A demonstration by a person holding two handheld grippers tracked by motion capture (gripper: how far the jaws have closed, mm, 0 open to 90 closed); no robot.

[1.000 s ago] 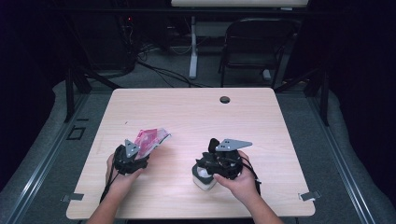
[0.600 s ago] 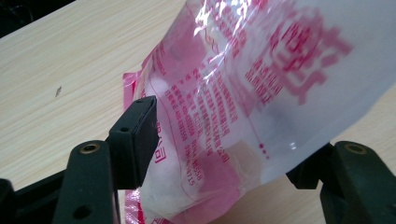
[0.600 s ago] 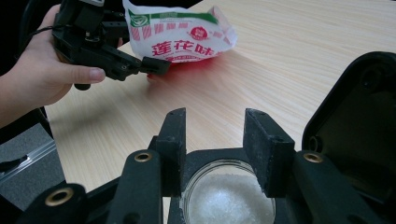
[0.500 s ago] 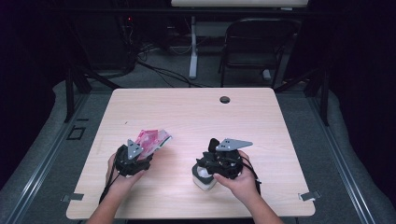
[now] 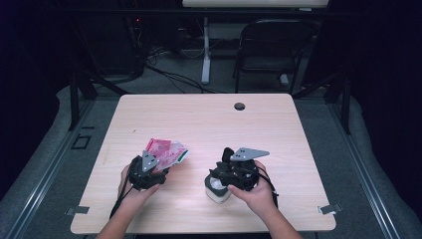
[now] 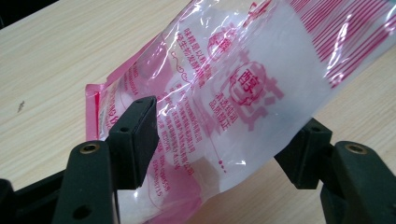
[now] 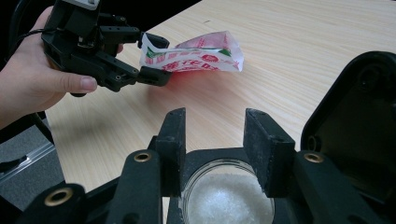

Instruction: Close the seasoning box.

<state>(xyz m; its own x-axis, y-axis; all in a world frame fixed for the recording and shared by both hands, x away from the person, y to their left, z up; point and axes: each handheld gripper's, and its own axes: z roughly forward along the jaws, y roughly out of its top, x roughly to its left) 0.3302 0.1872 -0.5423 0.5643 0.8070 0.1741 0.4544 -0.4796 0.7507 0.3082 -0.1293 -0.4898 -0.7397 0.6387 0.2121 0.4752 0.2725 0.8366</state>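
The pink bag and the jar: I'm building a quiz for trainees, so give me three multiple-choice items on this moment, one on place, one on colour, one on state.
1. Where is the jar of white grains?
A. At the table's far edge
B. At the near edge, between the right gripper's jaws
C. On the floor

2. What colour is the print on the plastic bag?
A. Blue
B. Black
C. Pink-red

3. How is the bag held?
A. Gripped between the left gripper's jaws, off the table
B. Lying flat, untouched
C. Inside the jar

Answers: 1 B, since the right gripper view shows the jar's open mouth between its jaws; 2 C, since the left gripper view shows pink-red characters and stripes; 3 A, since the left gripper clamps the bag's end above the table.
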